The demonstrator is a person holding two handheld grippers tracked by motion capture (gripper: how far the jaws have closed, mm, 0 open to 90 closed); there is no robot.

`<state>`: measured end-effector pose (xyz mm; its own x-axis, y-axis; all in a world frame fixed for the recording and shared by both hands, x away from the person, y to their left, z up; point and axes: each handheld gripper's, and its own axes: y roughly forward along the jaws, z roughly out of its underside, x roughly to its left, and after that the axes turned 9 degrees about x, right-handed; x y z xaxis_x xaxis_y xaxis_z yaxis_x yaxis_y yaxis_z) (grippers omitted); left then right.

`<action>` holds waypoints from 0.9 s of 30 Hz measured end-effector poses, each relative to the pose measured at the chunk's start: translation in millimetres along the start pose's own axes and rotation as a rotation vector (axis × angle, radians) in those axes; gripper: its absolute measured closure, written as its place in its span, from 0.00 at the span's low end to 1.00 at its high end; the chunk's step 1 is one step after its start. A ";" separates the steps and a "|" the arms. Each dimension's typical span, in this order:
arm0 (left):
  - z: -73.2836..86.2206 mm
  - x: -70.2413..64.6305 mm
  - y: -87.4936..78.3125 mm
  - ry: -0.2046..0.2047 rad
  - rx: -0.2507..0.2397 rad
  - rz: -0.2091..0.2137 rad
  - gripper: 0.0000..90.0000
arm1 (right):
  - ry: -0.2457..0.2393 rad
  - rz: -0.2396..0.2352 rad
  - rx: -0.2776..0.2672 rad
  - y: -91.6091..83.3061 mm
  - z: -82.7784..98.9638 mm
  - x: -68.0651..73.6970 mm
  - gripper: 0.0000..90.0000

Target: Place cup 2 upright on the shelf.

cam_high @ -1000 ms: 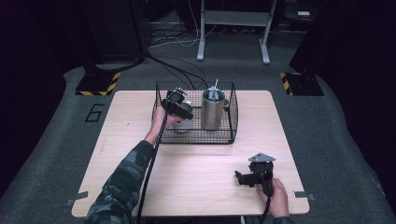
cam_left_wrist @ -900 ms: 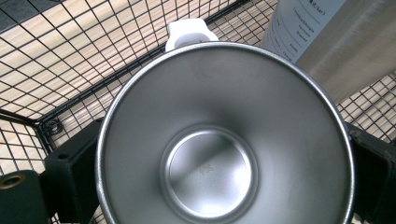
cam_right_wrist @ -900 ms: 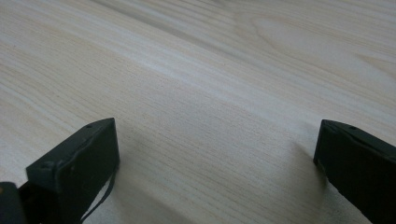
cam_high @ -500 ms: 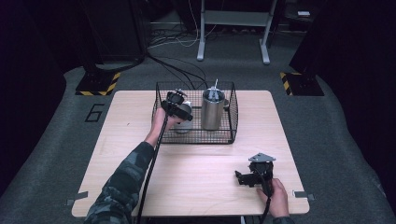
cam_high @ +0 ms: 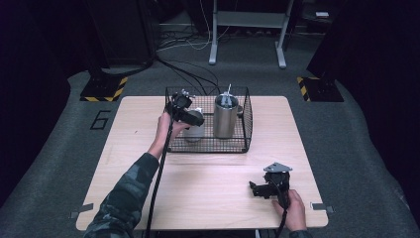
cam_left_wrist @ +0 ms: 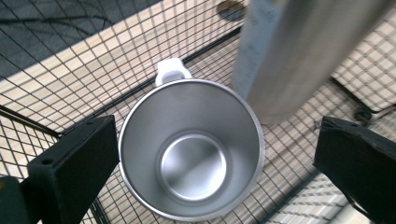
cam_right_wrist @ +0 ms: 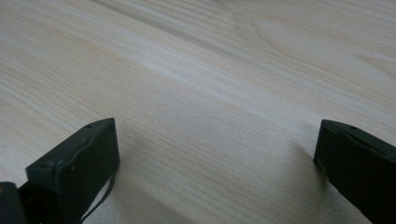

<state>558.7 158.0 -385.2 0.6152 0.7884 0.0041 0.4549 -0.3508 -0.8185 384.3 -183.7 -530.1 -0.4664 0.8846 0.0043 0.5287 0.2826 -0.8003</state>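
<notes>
Pale wood grain runs across the table (cam_high: 208,188) that fills the lower half of the high view, with dark carpet around it. Nearest the bottom edge, at lower right, the right gripper (cam_high: 257,189) rests on the tabletop in the person's hand; its own view shows bare wood under jaws standing wide apart with nothing between them, and it sits just where it did a second ago.

Farther up, left of centre, the left gripper (cam_high: 184,112) hangs over the left part of the black wire basket (cam_high: 208,147). Over the last second it has crept a little deeper into the basket, towards the steel cup (cam_left_wrist: 191,154). In the left gripper view the cup stands upright on the basket floor, mouth open to the camera, a white handle tab at its far rim. The jaws are spread on either side of it, the left one almost at the rim, the right one well clear; neither grips it.

Beyond the cup, at upper right of that view, rises the tall steel cylinder (cam_high: 226,117), also in the basket.

That small advance suggests the grasp is being lined up: closing on the cup looks like the next move.
</notes>
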 end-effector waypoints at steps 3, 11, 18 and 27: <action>5.4 -6.7 -11.8 0.022 -0.029 -0.002 0.00 | 0.000 0.000 0.000 0.0 0.0 0.0 0.00; 31.5 -25.6 -45.7 0.093 -0.104 0.008 0.00 | 0.000 0.000 0.000 0.0 0.0 0.0 0.00; 65.7 -30.5 -70.5 0.112 -0.152 -0.003 0.00 | 0.000 0.000 0.000 0.0 0.0 0.0 0.00; 114.4 -26.2 -80.9 0.088 -0.159 -0.040 0.00 | 0.000 0.000 0.000 0.0 0.0 0.0 0.00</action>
<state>432.2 223.5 -384.8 0.6453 0.7584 0.0913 0.5720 -0.4005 -0.7158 384.3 -183.7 -530.1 -0.4662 0.8846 0.0043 0.5285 0.2825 -0.8005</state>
